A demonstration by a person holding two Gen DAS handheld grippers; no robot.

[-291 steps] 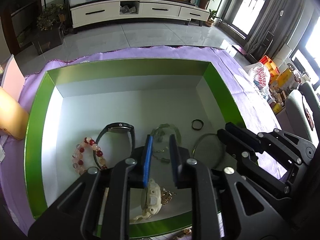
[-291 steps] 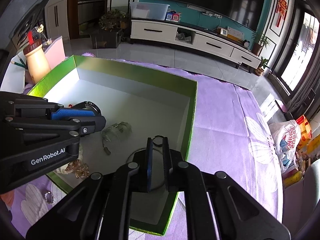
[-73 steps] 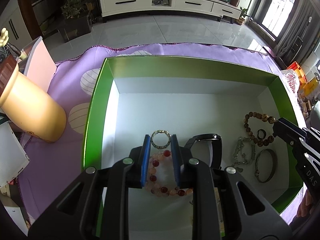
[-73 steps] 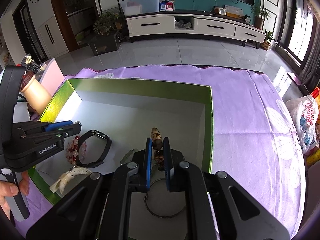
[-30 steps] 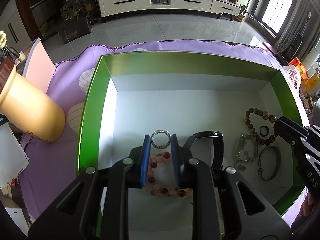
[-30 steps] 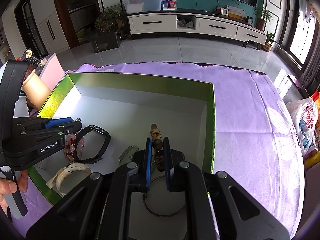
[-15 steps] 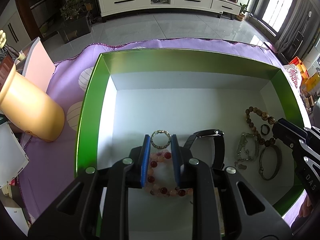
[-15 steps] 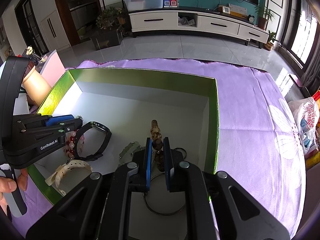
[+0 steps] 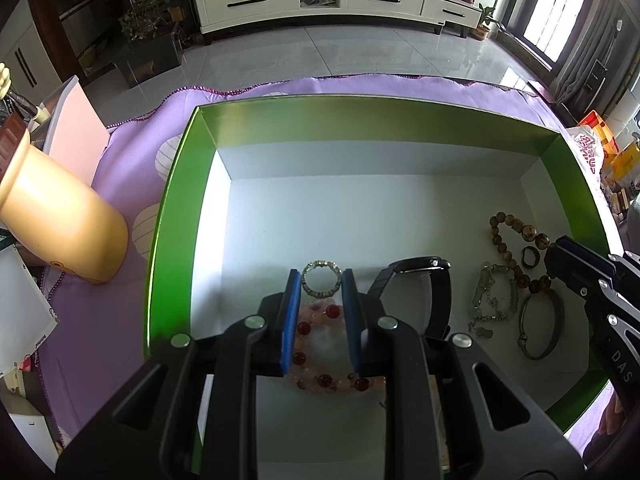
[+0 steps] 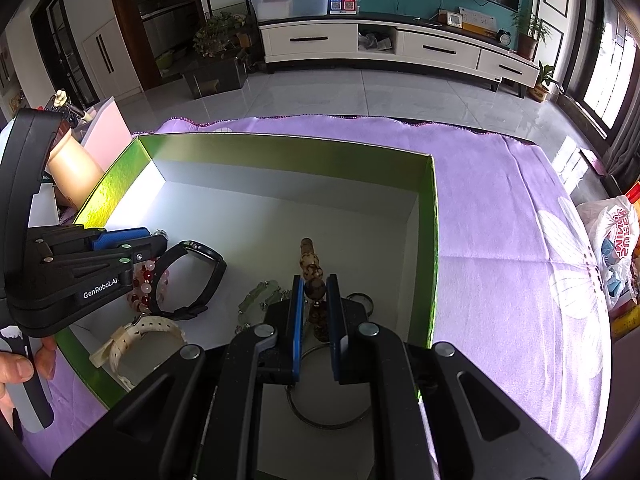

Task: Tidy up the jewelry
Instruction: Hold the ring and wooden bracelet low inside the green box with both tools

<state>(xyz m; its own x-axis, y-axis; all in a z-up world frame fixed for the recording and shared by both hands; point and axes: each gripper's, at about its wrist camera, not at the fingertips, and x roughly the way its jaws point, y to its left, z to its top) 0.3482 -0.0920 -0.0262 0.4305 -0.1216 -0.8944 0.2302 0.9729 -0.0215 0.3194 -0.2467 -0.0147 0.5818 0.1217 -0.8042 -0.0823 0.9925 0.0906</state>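
A green box with a white floor [image 9: 304, 208] [image 10: 288, 216] holds the jewelry. My left gripper [image 9: 321, 278] is shut on a small beaded ring [image 9: 321, 279], held over a pink and red bead bracelet [image 9: 320, 376]. My right gripper [image 10: 315, 284] is shut on a brown wooden bead bracelet [image 10: 310, 268], whose loop lies on the box floor in the left wrist view [image 9: 516, 236]. A black watch [image 9: 420, 280] [image 10: 196, 280], a pale green chain bracelet [image 9: 494, 296], a metal bangle [image 9: 540, 324], a small dark ring [image 9: 530, 257] and a cream watch [image 10: 136, 340] also lie inside.
The box stands on a purple cloth [image 10: 500, 208]. A tan bottle [image 9: 60, 216] and a pink box [image 9: 76, 128] stand left of it. White papers [image 9: 20, 312] lie at the near left. A printed plastic bag [image 10: 612, 232] sits at the right.
Since about ten seconds ago the left gripper has taken hold of the beaded ring and the right gripper the wooden bracelet. Over the last second both grippers have hardly moved.
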